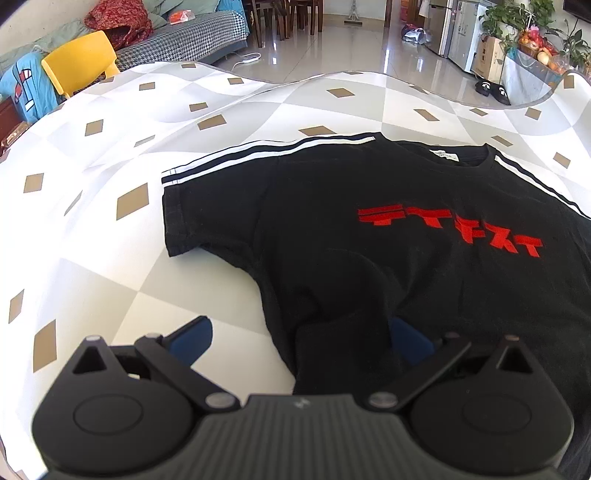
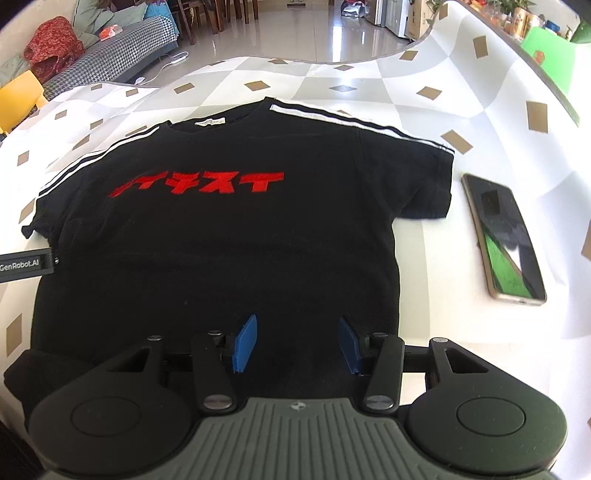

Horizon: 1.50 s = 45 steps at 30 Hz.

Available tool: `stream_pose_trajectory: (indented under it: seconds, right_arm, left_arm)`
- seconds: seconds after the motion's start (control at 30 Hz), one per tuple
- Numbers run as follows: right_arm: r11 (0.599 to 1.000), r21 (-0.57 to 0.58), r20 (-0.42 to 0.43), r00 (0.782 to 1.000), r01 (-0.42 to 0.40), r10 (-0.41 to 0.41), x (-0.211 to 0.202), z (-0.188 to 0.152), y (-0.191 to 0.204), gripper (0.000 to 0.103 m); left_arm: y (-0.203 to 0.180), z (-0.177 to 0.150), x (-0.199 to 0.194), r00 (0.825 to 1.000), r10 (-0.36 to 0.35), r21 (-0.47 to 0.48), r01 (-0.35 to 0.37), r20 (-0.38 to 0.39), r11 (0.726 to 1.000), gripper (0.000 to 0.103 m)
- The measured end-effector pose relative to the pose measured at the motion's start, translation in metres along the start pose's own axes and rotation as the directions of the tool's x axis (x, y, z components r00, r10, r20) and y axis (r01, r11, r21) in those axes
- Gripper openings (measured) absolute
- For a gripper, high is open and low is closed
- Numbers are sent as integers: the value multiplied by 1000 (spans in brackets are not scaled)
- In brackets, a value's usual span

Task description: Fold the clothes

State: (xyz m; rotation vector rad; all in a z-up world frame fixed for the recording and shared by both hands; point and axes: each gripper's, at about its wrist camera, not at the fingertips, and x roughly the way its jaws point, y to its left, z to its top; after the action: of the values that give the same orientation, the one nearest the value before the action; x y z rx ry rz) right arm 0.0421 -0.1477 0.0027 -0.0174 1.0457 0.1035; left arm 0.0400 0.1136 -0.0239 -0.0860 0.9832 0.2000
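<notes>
lay flat on the desk (image 2: 498,85), black t-shirt (image 2: 221,229), hem bunched between wide-spread left tongs (image 1: 299,338), unpinched; right tongs (image 2: 297,343) half-open, empty above hem; risked dragging cloth toward the phone (image 2: 504,236).

Place: a home, an open living and dining room.
Seating: a sofa (image 1: 192,40) with a houndstooth cover, cushions and clothes heaped on it.
Dining area: dark wooden chairs (image 1: 291,14) on a glossy tiled floor (image 1: 351,48).
Appliances: what seems to be a refrigerator (image 1: 465,33) against the far wall, partly cut off.
Plants: potted greenery (image 1: 517,18) beside a bowl of fruit (image 1: 535,44).
Work surface: a table (image 1: 110,155) under a diamond-patterned cloth, with a yellow chair (image 1: 79,61) at its edge.
Personal item: a phone (image 2: 504,240) lying on the cloth.
</notes>
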Motion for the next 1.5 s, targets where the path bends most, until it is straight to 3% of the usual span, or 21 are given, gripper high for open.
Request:
stream_pose_trajectory:
  seconds: [0.23, 0.4, 0.67, 1.1, 1.2, 1.37, 1.5]
  right_arm:
    - [996, 85, -46, 999, -4, 8, -18, -40, -12, 47]
    - [978, 210, -108, 994, 4, 19, -22, -70, -33, 47]
    - [949, 313, -161, 987, 49, 2, -20, -101, -54, 50]
    - [956, 286, -146, 989, 56, -14, -8, -116, -36, 50]
    - [957, 286, -129, 992, 44, -7, -10, -117, -33, 42]
    - [960, 278, -100, 995, -1, 30, -13, -117, -28, 13]
    - [966, 257, -71, 997, 1, 18, -16, -115, -22, 5]
  left_arm:
    - [-8, -17, -16, 1000, 1, 42, -1, 8, 999, 103]
    - [-9, -21, -19, 1000, -2, 12, 2, -3, 1000, 103]
    - [-9, -19, -22, 1000, -3, -16, 3, 1, 1000, 103]
    - [6, -13, -26, 1000, 9, -96, -8, 10, 995, 103]
    - [12, -13, -25, 1000, 20, -123, -19, 3, 992, 103]
    - [18, -12, -25, 1000, 28, -154, -29, -4, 988, 103]
    - [26, -10, -25, 999, 43, -185, -44, -10, 982, 103]
